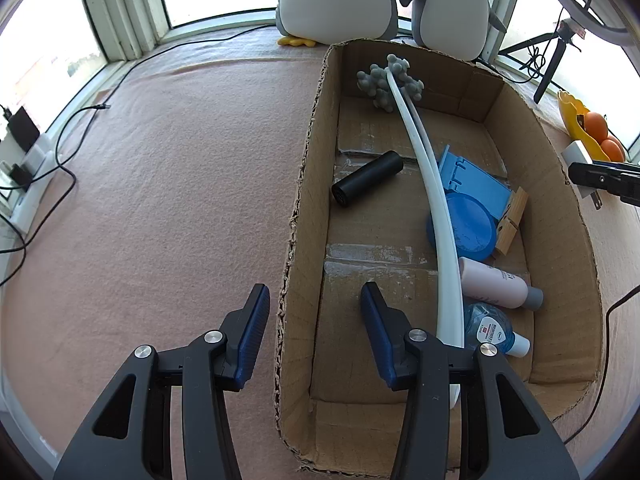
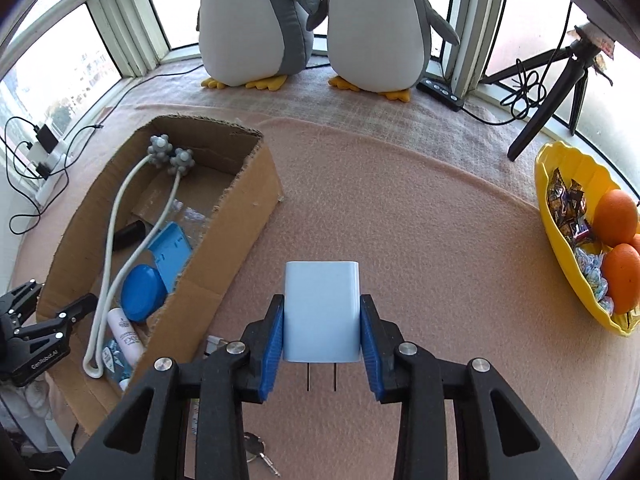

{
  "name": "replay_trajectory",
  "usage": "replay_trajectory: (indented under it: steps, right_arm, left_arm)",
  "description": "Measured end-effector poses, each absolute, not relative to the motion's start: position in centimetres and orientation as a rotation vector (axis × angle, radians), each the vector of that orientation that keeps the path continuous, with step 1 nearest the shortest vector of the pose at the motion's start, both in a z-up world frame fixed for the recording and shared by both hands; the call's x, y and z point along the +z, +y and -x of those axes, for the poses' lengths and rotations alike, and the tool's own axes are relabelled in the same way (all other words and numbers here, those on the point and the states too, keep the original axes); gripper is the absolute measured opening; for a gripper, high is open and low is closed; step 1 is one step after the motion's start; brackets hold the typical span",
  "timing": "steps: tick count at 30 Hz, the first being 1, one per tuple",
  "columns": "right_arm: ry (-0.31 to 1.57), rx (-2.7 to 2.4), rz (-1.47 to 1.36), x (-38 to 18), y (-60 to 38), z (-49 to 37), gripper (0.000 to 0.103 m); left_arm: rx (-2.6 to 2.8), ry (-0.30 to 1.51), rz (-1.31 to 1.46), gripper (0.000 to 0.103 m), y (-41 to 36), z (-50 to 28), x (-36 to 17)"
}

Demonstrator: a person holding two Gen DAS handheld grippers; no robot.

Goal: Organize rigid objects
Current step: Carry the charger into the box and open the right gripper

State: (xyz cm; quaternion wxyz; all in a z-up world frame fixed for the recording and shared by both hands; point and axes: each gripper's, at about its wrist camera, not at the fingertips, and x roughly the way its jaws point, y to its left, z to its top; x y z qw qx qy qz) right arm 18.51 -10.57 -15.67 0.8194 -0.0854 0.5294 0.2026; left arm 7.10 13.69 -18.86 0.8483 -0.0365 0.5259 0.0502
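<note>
Box (image 1: 308,184) dominates the left wrist view, a cardboard one sitting on pink cloth (image 1: 160,200). The left gripper (image 1: 316,320) straddles the box's near left wall, jaws spread wide, holding nothing: one finger outside the box, one inside. Inside the box, a long white massager (image 1: 430,200) runs from the near end to the far wall, grey knobbed balls at its tip. Left of it lies a black cylinder (image 1: 367,178); right of it, a blue lid (image 1: 466,226), a wooden clothespin (image 1: 510,220), a pink bottle (image 1: 496,282) and a small clear bottle (image 1: 490,326).

Over to the right wrist view: the right gripper (image 2: 322,344) is clamped on a white charger (image 2: 321,312), prongs pointing back toward the camera, just right of the box (image 2: 224,240). Well right of the box, a yellow bowl (image 2: 560,240) holds oranges (image 2: 616,216).
</note>
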Motion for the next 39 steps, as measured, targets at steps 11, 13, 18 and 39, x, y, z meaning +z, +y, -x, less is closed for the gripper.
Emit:
replay_trajectory:
  steps: [11, 13, 18, 39]
  right_arm:
    - [1.032, 0.554, 0.199, -11.4, -6.2, -14.9, 0.032]
    - [1.03, 0.579, 0.199, -11.1, -5.4, -14.5, 0.032]
    - [1.023, 0.62, 0.218, -11.0, -3.3, -13.5, 0.032]
    - [1.074, 0.666, 0.282, -14.1, 1.2, -11.7, 0.032]
  left_arm:
    - [0.106, 1.108, 0.076, 0.047, 13.7, -7.1, -18.9]
    - [0.106, 1.107, 0.074, 0.047, 13.7, -7.1, -18.8]
    - [0.106, 1.107, 0.074, 0.047, 13.7, -7.1, -18.7]
    - [0.103, 1.104, 0.077, 0.047, 13.7, -7.2, -18.5]
